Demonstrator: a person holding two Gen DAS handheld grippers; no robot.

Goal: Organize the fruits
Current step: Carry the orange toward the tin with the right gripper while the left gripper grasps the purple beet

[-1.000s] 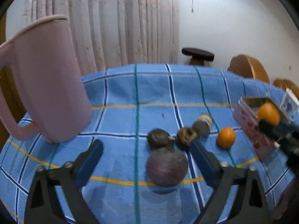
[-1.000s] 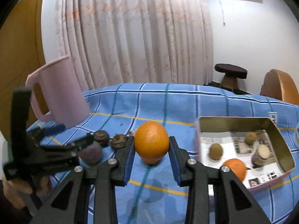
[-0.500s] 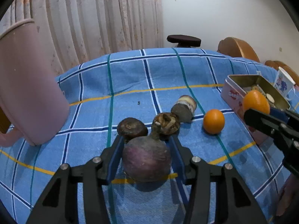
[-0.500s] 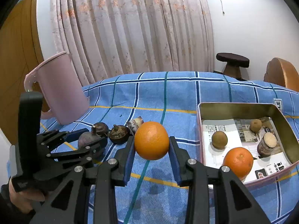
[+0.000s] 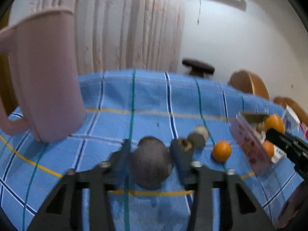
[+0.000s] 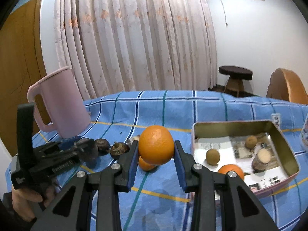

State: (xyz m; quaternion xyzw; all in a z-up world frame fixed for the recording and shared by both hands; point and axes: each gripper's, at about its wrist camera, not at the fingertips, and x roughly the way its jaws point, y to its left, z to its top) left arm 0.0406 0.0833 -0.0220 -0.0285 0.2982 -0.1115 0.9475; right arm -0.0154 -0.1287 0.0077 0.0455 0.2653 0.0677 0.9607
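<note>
Both grippers grip fruit: the right gripper (image 6: 156, 154) clamps an orange (image 6: 156, 144), the tin (image 6: 288, 150) lying lower right, nearer than to the left gripper (image 5: 150, 154) clamping the purple fruit (image 5: 150, 163).

Even soft indoor light, left wrist view motion-blurred, right wrist view sharp, fisheye bending, dark vignetted corners

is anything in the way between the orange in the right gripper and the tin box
Nothing visible blocks it. The right gripper holds the orange above the tablecloth, and the open tin sits just to its right with only bare cloth between. A smaller orange lies under it, not toward the tin.
</note>
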